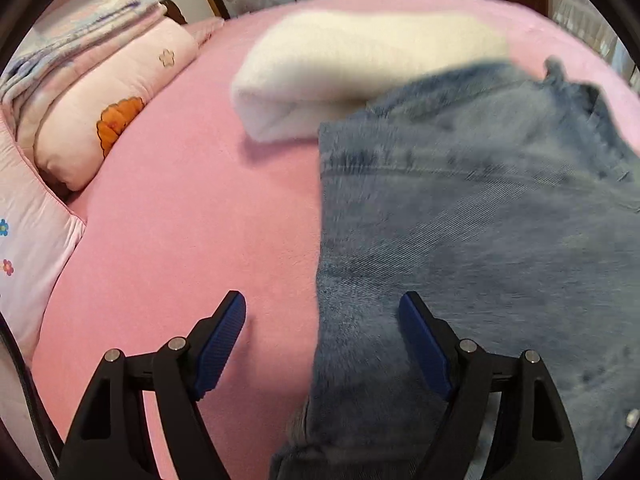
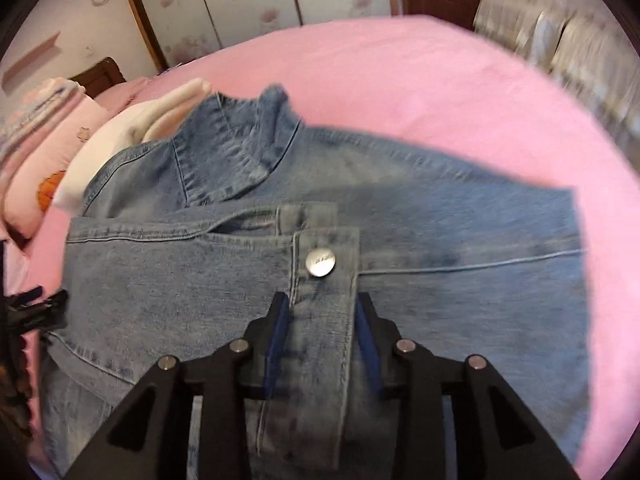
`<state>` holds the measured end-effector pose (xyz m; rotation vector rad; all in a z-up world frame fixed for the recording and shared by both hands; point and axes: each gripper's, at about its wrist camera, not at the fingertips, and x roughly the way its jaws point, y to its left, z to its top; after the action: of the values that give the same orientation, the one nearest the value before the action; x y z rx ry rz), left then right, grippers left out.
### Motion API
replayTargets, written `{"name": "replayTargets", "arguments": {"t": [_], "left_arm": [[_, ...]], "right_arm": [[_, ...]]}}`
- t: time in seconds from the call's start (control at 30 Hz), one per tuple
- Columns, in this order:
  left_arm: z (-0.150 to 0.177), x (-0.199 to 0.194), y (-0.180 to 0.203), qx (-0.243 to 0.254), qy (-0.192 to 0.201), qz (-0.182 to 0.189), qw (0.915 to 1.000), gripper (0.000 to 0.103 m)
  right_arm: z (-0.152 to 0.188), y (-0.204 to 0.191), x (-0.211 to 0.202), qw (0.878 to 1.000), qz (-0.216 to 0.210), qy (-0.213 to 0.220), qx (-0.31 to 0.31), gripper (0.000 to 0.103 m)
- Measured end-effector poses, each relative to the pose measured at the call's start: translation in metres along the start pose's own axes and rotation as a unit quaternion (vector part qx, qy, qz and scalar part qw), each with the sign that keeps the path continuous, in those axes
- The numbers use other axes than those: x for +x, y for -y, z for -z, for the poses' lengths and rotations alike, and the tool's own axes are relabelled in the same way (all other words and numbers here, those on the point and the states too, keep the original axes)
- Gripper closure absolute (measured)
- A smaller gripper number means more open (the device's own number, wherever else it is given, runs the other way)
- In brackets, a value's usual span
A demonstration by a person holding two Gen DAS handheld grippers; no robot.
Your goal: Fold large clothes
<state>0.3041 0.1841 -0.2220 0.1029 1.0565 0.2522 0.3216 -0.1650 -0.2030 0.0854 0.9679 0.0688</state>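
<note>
A blue denim jacket (image 2: 440, 248) lies partly folded on the pink bed (image 2: 400, 80), collar toward the far side. My right gripper (image 2: 322, 300) is shut on the jacket's button placket, just below a silver button (image 2: 320, 263). In the left wrist view the jacket (image 1: 480, 220) fills the right half, blurred. My left gripper (image 1: 322, 304) is open, its jaws wide apart over the jacket's left edge, its right finger (image 1: 420, 340) over denim, its left finger (image 1: 224, 336) over the sheet. It holds nothing.
A folded white garment (image 1: 360, 68) lies on the bed beyond the jacket, partly under it. Pink pillows and folded quilts (image 1: 100, 100) are stacked at the left. Wardrobe doors (image 2: 240, 0) and a curtain (image 2: 560, 40) stand beyond the bed.
</note>
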Motion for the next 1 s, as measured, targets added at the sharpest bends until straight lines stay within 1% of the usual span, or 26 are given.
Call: {"name": "replayTargets", "arguments": {"t": [0.07, 0.1, 0.17, 0.23, 0.3, 0.37, 0.43, 0.5, 0.57, 0.6, 0.63, 0.67, 0.73, 0.77, 0.8, 0.83, 0.87, 0.93, 0.97, 1.0], "left_arm": [[0.002, -0.021, -0.002, -0.008, 0.024, 0.020, 0.9995, 0.024], [0.003, -0.029, -0.002, -0.013, 0.032, 0.032, 0.9989, 0.024], [0.008, -0.047, 0.003, -0.029, 0.046, 0.071, 0.9960, 0.024], [0.014, -0.056, 0.013, -0.044, 0.044, 0.110, 0.9920, 0.024], [0.024, -0.058, 0.026, -0.056, 0.037, 0.133, 0.9888, 0.024], [0.035, -0.054, 0.041, -0.054, 0.028, 0.134, 0.9891, 0.024], [0.046, -0.039, 0.050, -0.045, 0.002, 0.114, 0.9924, 0.024], [0.052, -0.025, 0.050, -0.031, -0.016, 0.105, 0.9938, 0.024], [0.057, -0.021, 0.049, -0.019, -0.014, 0.115, 0.9931, 0.024], [0.058, -0.021, 0.047, -0.015, -0.015, 0.120, 0.9925, 0.024], [0.058, -0.021, 0.045, -0.012, -0.018, 0.125, 0.9920, 0.024], [0.058, -0.021, 0.042, -0.011, -0.022, 0.132, 0.9910, 0.024], [0.058, -0.021, 0.036, -0.015, -0.023, 0.144, 0.9892, 0.024], [0.058, -0.020, 0.034, -0.017, -0.024, 0.147, 0.9887, 0.024], [0.054, -0.017, 0.030, -0.019, -0.025, 0.150, 0.9882, 0.024], [0.055, -0.016, 0.028, -0.021, -0.025, 0.155, 0.9874, 0.024], [0.054, -0.015, 0.027, -0.024, -0.025, 0.156, 0.9872, 0.024], [0.054, -0.014, 0.028, -0.022, -0.026, 0.151, 0.9879, 0.024], [0.054, -0.013, 0.030, -0.018, -0.027, 0.149, 0.9883, 0.022], [0.053, -0.012, 0.032, -0.012, -0.029, 0.148, 0.9884, 0.020]], "right_arm": [[0.002, -0.009, -0.021, 0.999, 0.012, 0.023, -0.022, 0.069], [0.005, -0.019, -0.034, 0.999, 0.007, 0.037, -0.034, 0.069], [0.010, -0.035, -0.047, 0.998, -0.018, 0.049, -0.047, 0.069], [0.016, -0.062, -0.052, 0.995, -0.057, 0.043, -0.062, 0.069], [0.024, -0.091, -0.052, 0.992, -0.084, 0.038, -0.083, 0.069], [0.034, -0.124, -0.043, 0.988, -0.108, 0.030, -0.105, 0.069], [0.047, -0.146, -0.031, 0.985, -0.118, 0.014, -0.121, 0.069], [0.055, -0.153, -0.015, 0.985, -0.116, -0.003, -0.125, 0.069], [0.063, -0.144, -0.008, 0.988, -0.097, -0.014, -0.122, 0.069], [0.065, -0.133, -0.004, 0.989, -0.085, -0.018, -0.117, 0.076], [0.066, -0.123, -0.003, 0.990, -0.084, -0.019, -0.113, 0.087], [0.065, -0.110, -0.003, 0.991, -0.077, -0.017, -0.106, 0.091], [0.062, -0.082, -0.006, 0.995, -0.042, -0.009, -0.088, 0.096], [0.061, -0.065, -0.008, 0.996, -0.050, -0.012, -0.070, 0.102], [0.060, -0.057, -0.007, 0.997, -0.049, -0.016, -0.058, 0.103], [0.060, -0.045, -0.007, 0.999, -0.022, -0.017, -0.045, 0.103], [0.060, -0.036, -0.009, 0.999, -0.012, -0.013, -0.039, 0.103], [0.059, -0.021, -0.010, 0.999, -0.048, -0.018, -0.010, 0.103], [0.059, -0.021, -0.010, 0.999, -0.049, -0.018, -0.006, 0.103], [0.059, -0.024, -0.010, 0.999, -0.040, -0.018, -0.011, 0.103]]}}
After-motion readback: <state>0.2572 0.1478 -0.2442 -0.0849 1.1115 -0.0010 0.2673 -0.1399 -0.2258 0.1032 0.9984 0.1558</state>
